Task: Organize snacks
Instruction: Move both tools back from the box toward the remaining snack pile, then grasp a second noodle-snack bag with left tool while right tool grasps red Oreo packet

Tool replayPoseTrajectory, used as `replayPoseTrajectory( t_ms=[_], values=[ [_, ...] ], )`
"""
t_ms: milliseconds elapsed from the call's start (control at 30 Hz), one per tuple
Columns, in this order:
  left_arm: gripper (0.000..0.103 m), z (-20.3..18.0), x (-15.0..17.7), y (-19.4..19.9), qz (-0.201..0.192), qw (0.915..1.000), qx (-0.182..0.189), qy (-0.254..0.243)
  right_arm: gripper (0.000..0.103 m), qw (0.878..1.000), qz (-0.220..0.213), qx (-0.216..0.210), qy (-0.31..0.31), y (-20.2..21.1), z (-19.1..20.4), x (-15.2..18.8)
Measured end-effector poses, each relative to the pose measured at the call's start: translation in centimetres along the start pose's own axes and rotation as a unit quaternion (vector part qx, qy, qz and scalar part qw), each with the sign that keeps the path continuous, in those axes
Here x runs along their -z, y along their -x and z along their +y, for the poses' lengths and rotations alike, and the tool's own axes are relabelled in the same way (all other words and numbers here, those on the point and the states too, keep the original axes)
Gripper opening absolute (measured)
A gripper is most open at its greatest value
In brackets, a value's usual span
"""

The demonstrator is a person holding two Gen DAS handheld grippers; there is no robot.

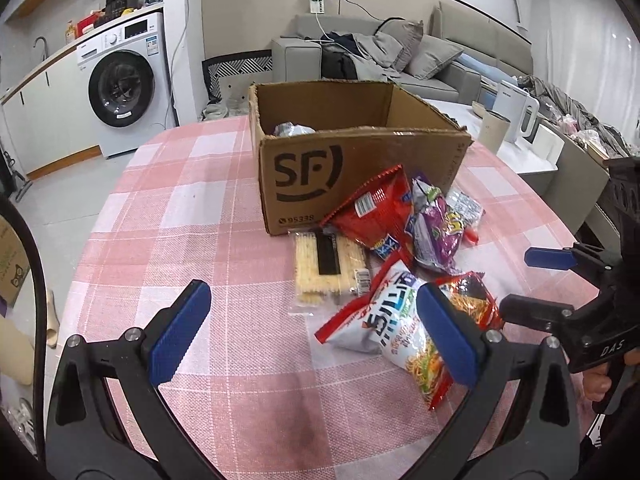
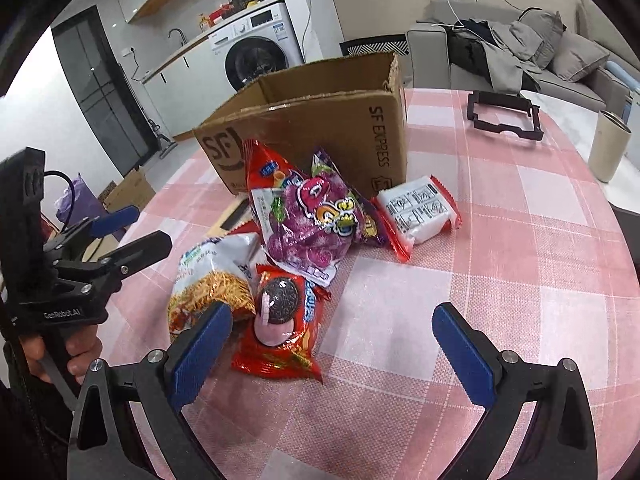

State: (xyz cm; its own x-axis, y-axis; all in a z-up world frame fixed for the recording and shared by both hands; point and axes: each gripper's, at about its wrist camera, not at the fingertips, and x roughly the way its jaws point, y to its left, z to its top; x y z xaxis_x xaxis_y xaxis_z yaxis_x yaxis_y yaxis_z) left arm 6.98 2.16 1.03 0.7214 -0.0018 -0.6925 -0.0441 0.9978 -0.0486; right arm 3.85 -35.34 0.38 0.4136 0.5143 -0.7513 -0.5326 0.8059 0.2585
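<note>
- Left gripper (image 1: 314, 334) and right gripper (image 2: 332, 344): fingers spread, empty.
- Snack bags (image 2: 316, 224) overlap; lifting one may drag neighbours.
- Box (image 1: 352, 168) looks light, perhaps easily shoved.

Left black gripper with blue pads (image 1: 314, 332) hovers, jaws spread wide and empty. Right black gripper with blue pads (image 2: 332, 342) matches it, jaws wide apart, a hand (image 2: 60, 356) on the left gripper's handle.

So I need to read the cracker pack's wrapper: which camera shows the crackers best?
The left wrist view: the cracker pack lies flat and mostly unobstructed before the cardboard box. In the right wrist view only a sliver shows behind the other snack bags.
</note>
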Motion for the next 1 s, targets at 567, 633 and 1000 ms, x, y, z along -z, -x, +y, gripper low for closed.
replayPoseTrajectory(
  t_ms=[567, 633, 1000],
  values=[
    [0.102, -0.9, 1.0, -1.3, 0.031, 0.9993, 0.008, -0.018, 0.102, 0.999, 0.035, 0.018, 0.015, -3.1, 1.4, 0.2],
    [0.102, -0.7, 1.1, -1.2, 0.03, 0.9994, 0.007, -0.015, 0.102, 0.999, 0.036, 0.02, 0.021, -3.4, 1.7, 0.2],
    [0.102, -0.4, 1.4, -1.7, 0.041, 0.9991, 0.012, -0.007, 0.102, 0.997, 0.046, 0.055, 0.034, -4.0, 1.6, 0.4]
  ],
)
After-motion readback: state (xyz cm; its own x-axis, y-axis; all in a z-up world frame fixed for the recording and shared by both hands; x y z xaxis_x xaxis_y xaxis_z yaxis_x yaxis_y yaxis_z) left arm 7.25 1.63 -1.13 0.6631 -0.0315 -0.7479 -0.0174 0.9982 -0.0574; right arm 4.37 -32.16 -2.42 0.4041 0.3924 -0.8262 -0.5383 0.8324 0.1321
